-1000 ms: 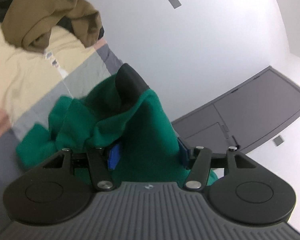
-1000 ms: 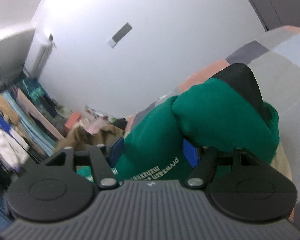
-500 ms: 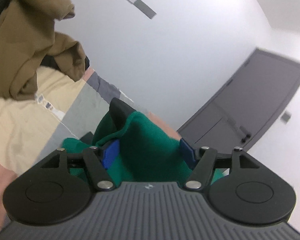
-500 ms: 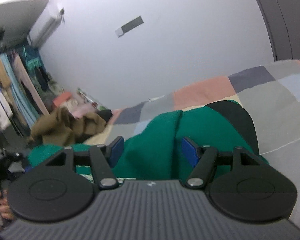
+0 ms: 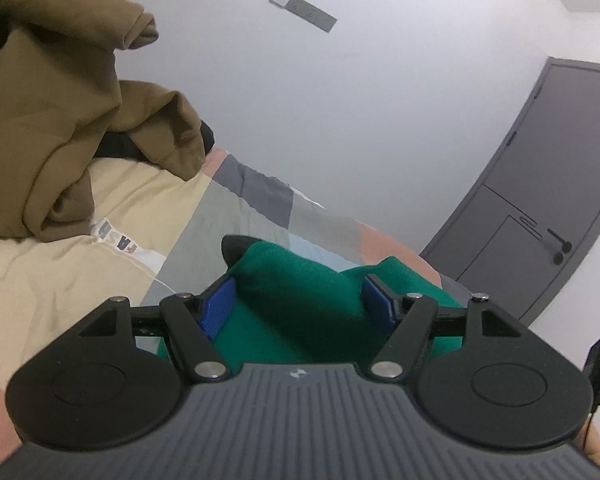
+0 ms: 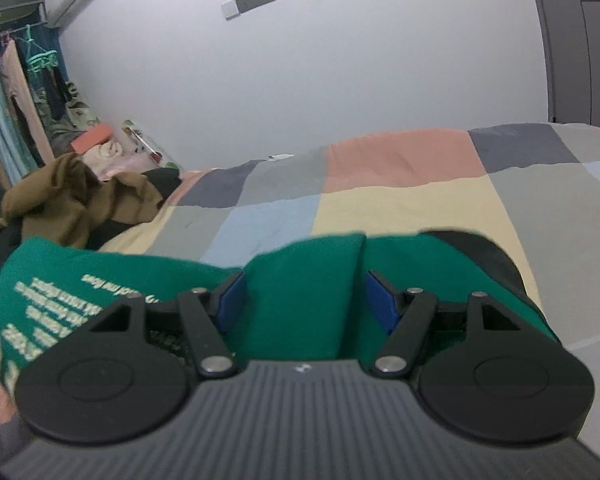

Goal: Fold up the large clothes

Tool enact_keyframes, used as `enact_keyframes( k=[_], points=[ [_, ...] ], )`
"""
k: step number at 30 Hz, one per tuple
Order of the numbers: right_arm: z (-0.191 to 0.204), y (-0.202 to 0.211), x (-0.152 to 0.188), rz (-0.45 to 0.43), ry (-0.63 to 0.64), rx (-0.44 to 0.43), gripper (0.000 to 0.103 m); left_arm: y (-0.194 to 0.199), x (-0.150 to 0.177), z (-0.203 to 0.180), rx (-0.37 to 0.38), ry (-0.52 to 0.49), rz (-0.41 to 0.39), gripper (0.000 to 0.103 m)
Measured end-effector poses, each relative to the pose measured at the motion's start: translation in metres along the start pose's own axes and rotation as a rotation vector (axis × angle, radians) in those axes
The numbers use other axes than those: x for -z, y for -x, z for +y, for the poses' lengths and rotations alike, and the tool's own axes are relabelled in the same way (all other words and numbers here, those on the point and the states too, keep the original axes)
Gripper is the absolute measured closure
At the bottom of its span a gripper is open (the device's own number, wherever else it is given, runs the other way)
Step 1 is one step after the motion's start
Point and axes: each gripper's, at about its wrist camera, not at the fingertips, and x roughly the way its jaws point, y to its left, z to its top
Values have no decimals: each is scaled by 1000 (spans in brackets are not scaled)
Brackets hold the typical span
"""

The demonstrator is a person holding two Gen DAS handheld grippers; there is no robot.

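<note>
A bed point(image 6: 400, 200) with a patchwork cover of grey, peach, cream and pale blue squares fills the room below a white wall point(image 6: 340, 72), with a grey door point(image 5: 540, 184) at the side. A brown garment point(image 5: 60, 120) lies heaped at the bed's far edge. The green sweatshirt point(image 6: 300, 300), with pale lettering and a black collar, lies bunched on the cover right in front of both cameras. The left tongs point(image 5: 300, 304) have just been opening, a fold of green cloth between their blue pads. The right tongs point(image 6: 304, 300) pinch a thick upright fold of the same sweatshirt.
</note>
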Motion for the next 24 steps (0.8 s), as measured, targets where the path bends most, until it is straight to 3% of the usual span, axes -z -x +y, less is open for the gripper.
enact_keyframes(
  k=[7,12,19,24],
  points=[
    [-13,-64,-13,14,-59,10,36,-20,-5,10,-28,-8,-27,29],
    [-15,-79,-18,18,-84,-1,38,-26,-4,21,-19,41,-31,28],
    [-26,-14,-19,5,-118,-19,35,-2,-3,14,-23,21,-35,24],
    [-42,53,-11,-48,-167,47,12,23,2,12,-58,8,-17,23]
  ],
)
